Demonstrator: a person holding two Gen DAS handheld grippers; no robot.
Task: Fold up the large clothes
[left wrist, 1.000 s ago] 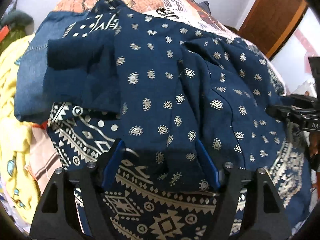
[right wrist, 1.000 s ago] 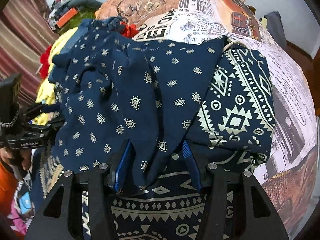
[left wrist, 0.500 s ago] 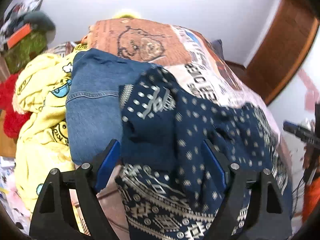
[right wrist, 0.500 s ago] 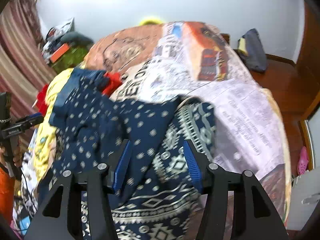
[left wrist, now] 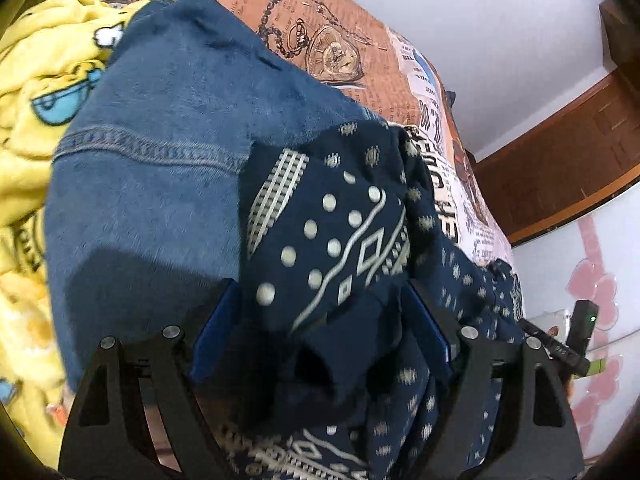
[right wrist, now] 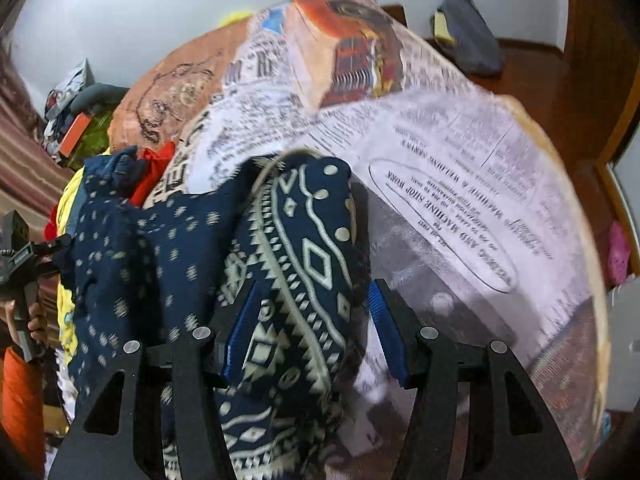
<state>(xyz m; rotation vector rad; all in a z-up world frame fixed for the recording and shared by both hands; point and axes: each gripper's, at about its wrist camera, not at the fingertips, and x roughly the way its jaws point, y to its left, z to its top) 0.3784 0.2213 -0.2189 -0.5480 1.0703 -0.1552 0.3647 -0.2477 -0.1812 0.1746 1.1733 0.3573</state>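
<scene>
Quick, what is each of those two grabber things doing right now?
Left gripper: jaws open, the navy patterned garment bunched between them.
Right gripper: jaws part open around the same garment; grip cannot be told.

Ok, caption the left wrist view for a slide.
Left gripper jaws around bunched navy patterned garment, beside blue denim on the bed.

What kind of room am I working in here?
Most likely a bedroom: a bed with a newspaper-print bedspread, loose clothes piled on it such as a denim garment and yellow cartoon blanket, and wooden door trim.
</scene>
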